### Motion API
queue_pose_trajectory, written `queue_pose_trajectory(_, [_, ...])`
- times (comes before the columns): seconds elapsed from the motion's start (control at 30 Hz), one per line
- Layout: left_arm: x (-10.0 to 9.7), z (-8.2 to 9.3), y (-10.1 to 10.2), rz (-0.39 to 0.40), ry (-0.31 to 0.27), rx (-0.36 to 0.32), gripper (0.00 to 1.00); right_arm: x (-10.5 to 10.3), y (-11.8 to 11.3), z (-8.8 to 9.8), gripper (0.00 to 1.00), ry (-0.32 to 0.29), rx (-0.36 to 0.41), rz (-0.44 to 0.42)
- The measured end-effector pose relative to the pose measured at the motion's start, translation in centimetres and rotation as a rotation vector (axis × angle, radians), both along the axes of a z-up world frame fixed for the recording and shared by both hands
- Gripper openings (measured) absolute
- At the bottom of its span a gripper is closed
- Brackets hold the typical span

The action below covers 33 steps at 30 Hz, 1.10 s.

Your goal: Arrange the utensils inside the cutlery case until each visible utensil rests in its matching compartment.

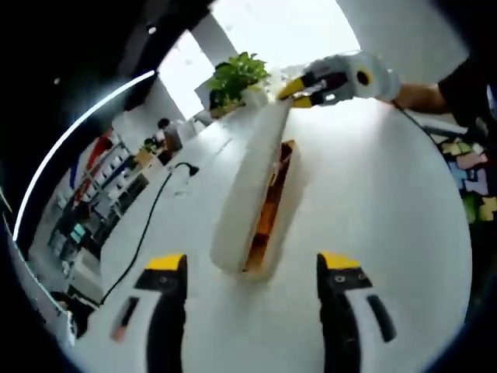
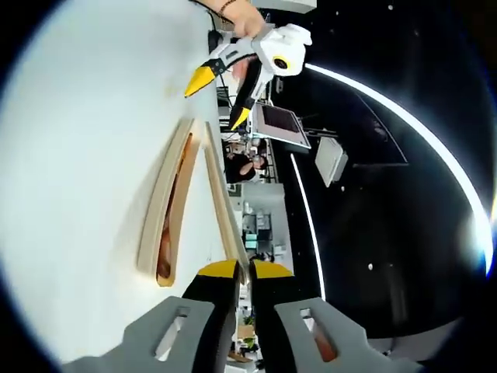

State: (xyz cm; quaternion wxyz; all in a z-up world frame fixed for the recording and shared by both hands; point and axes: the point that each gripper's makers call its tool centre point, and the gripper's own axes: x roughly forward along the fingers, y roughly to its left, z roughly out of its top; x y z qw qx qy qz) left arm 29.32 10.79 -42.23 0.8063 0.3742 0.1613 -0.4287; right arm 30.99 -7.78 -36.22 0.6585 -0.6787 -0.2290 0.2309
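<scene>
The long cream cutlery case (image 1: 264,225) lies on the white table (image 1: 388,202), running away from my left gripper (image 1: 252,263), whose jaws stand open on either side of its near end without touching it. Its white lid (image 1: 252,163) is tilted up on edge, showing an orange inside; I cannot make out single utensils. At the far end, my right gripper (image 1: 304,90) pinches the lid. In the right gripper view, my right gripper (image 2: 237,270) is shut on the lid's thin edge (image 2: 221,194), with the case's base (image 2: 165,210) beside it and the left gripper (image 2: 221,99) open beyond.
A black cable (image 1: 147,225) runs across the table left of the case. A potted plant (image 1: 237,78) stands at the far edge. Coloured paper pieces (image 1: 466,175) lie at the right. A person's hand (image 2: 247,22) holds the left gripper. Shelves and people are behind.
</scene>
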Motion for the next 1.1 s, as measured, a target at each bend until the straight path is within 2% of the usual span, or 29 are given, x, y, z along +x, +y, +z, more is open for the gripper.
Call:
queue_pose_trajectory(0.1, [0.8, -0.6, -0.4, -0.021, 0.025, 0.080, 0.73, -0.1, 0.1, -0.2, 0.03, 0.005, -0.004, 0.011])
queue_pose_trajectory(0.17, [1.3, -1.3, 0.0, 0.017, 0.083, 0.127, 0.68, -0.1, 0.2, -0.1, 0.03, 0.000, -0.004, 0.020])
queue_pose_trajectory(0.23, [2.1, -1.3, -0.3, 0.003, 0.079, 0.134, 0.67, -0.2, 0.2, -0.2, 0.03, 0.004, -0.008, 0.028])
queue_pose_trajectory(0.3, [2.4, -1.8, -0.2, 0.010, 0.119, 0.148, 0.66, -0.2, 0.1, -0.4, 0.03, 0.004, -0.015, 0.033])
queue_pose_trajectory(0.37, [2.6, -2.5, 0.1, 0.005, 0.143, 0.193, 0.65, -0.2, 0.0, -0.4, 0.03, 0.012, -0.005, 0.047])
queue_pose_trajectory(0.47, [2.9, -2.9, 0.2, 0.001, 0.167, 0.225, 0.58, 0.1, -0.2, -0.6, 0.03, 0.019, -0.003, 0.040])
queue_pose_trajectory(0.57, [3.0, -3.1, -0.3, -0.028, 0.220, 0.234, 0.51, 0.3, -0.4, -1.0, 0.03, 0.024, -0.010, 0.044])
queue_pose_trajectory(0.63, [2.9, -3.4, -0.3, -0.070, 0.238, 0.290, 0.51, 0.3, -0.5, -1.2, 0.03, 0.035, -0.008, 0.058])
queue_pose_trajectory(0.8, [3.2, -3.5, -0.8, -0.048, 0.363, 0.296, 0.50, 0.5, -0.9, -1.8, 0.03, 0.064, -0.007, 0.083])
queue_pose_trajectory(0.9, [3.9, -3.9, -0.6, -0.016, 0.409, 0.358, 0.47, 0.4, -0.9, -1.9, 0.03, 0.070, -0.009, 0.099])
queue_pose_trajectory(0.97, [3.5, -4.2, -0.6, -0.014, 0.452, 0.383, 0.45, 0.5, -0.9, -2.1, 0.03, 0.080, -0.011, 0.106])
queue_pose_trajectory(1.1, [3.6, -4.4, -0.8, -0.002, 0.465, 0.433, 0.42, 0.8, -1.2, -3.0, 0.04, 0.117, -0.022, 0.110])
